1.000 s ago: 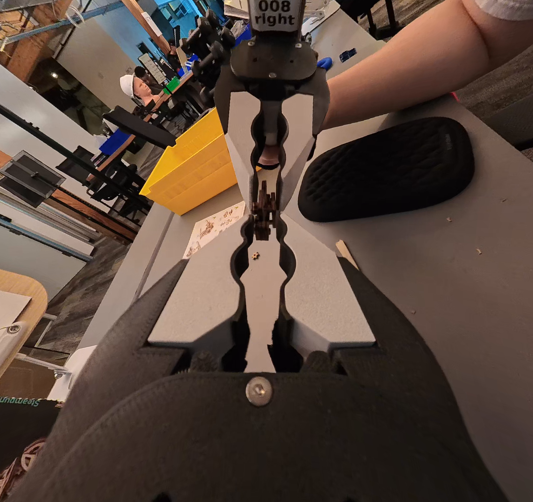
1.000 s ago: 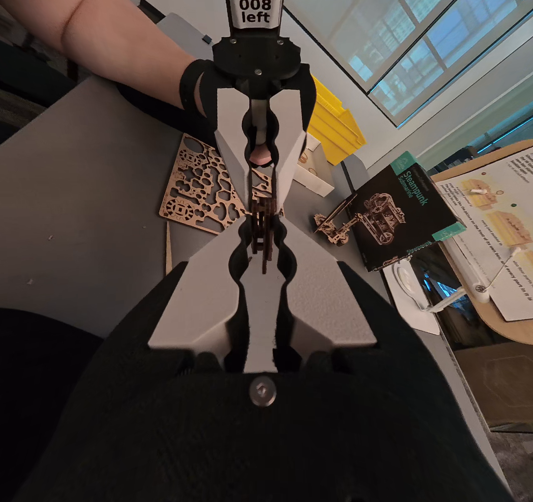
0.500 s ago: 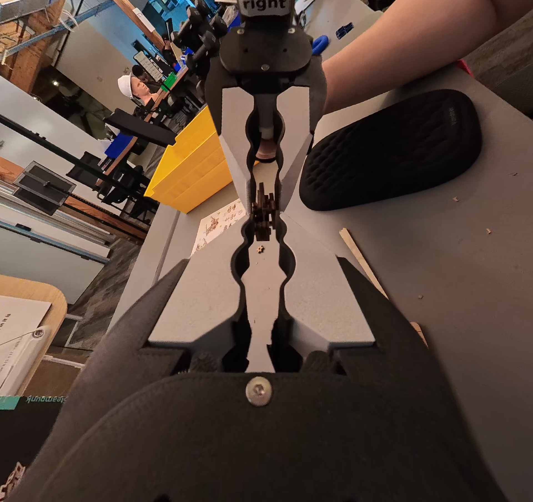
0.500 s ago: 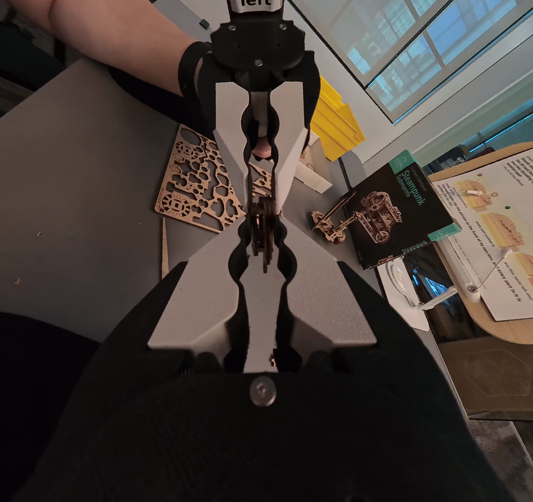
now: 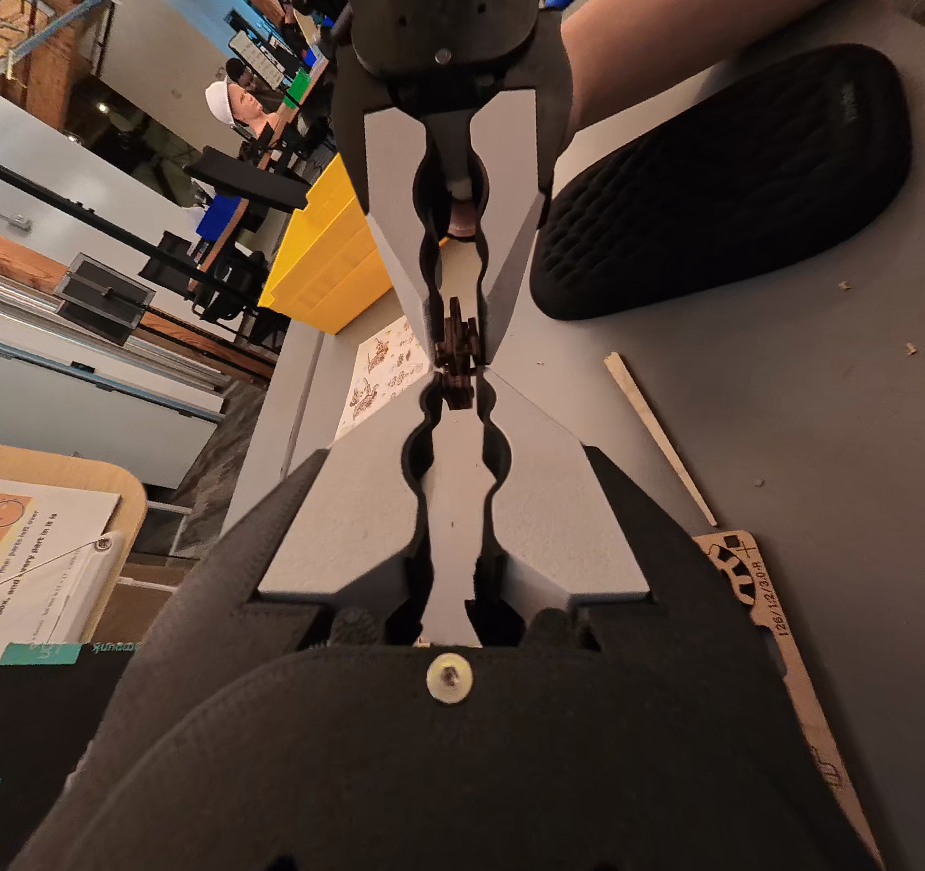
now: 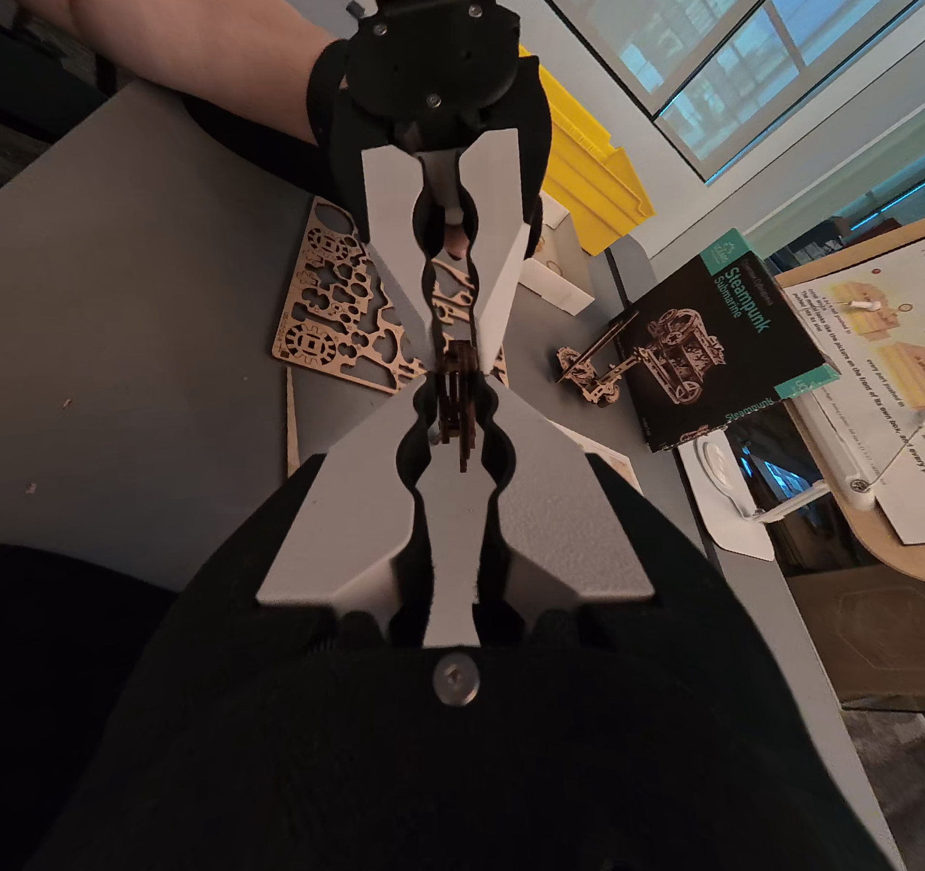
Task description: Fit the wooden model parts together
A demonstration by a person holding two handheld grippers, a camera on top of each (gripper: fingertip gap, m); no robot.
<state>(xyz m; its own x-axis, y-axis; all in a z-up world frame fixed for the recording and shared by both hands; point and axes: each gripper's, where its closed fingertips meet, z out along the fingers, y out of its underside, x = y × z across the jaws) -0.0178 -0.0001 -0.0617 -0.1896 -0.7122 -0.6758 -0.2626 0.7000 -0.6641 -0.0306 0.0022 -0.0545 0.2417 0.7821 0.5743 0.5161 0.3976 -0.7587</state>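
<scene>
A small dark wooden part stack (image 5: 454,346), gear-like pieces pressed side by side, hangs in the air between both grippers. My left gripper (image 5: 455,380) is shut on its near end. My right gripper (image 5: 455,333) comes from the far side, tip to tip with the left, and is shut on the other end. In the right wrist view the same stack (image 6: 453,416) sits between my right gripper's (image 6: 453,388) fingertips, with the left gripper (image 6: 453,346) opposite. A thin wooden piece sticks back from the stack toward the right gripper's base.
On the grey table (image 5: 801,396) lie a black pad (image 5: 726,186), a thin wooden stick (image 5: 655,436), a cut-out plywood sheet (image 6: 340,326), a partly built wooden model (image 6: 595,376), the kit box (image 6: 716,346) and a printed instruction sheet (image 5: 380,376). A yellow bin (image 5: 325,266) stands at the far edge.
The two grippers have moved closer together, still shut on the wooden stack. The small loose wooden bit seen between the left fingers earlier no longer shows.
</scene>
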